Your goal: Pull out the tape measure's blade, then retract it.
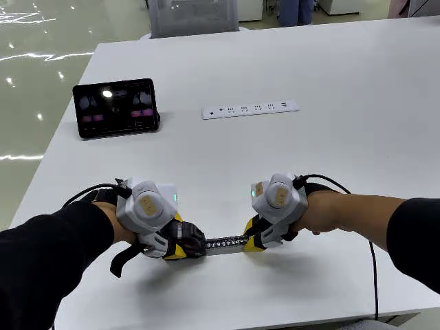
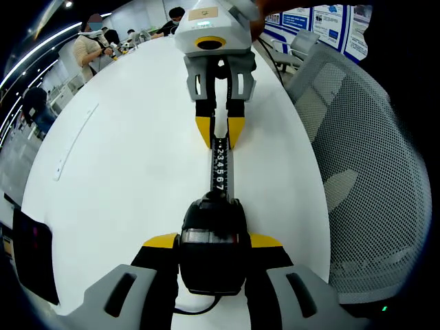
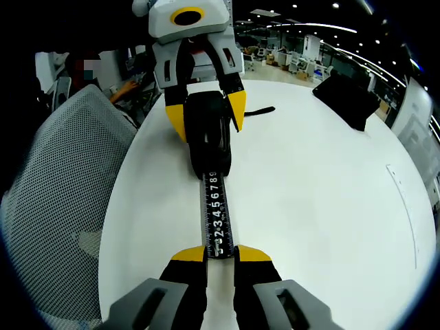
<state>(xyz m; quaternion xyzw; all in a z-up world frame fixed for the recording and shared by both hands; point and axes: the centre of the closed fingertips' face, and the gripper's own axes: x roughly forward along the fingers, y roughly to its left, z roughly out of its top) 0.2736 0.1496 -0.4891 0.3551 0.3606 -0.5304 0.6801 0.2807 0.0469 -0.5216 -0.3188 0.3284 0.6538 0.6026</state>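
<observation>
A black tape measure case (image 1: 187,239) lies near the white table's front edge, and my left gripper (image 1: 177,242) is shut on it; the case (image 2: 212,242) sits between that gripper's yellow-tipped fingers. A short length of blade (image 1: 225,242) with black numbers runs from the case to the right. My right gripper (image 1: 251,240) is shut on the blade's end, the blade (image 3: 216,214) running away from its fingers toward the case (image 3: 208,132). In the left gripper view the blade (image 2: 220,167) reaches the right gripper (image 2: 219,132).
A dark tablet (image 1: 115,107) stands at the table's back left and a white power strip (image 1: 250,108) lies past the middle. A mesh chair (image 2: 364,185) stands beside the table's near edge. People sit at desks far off.
</observation>
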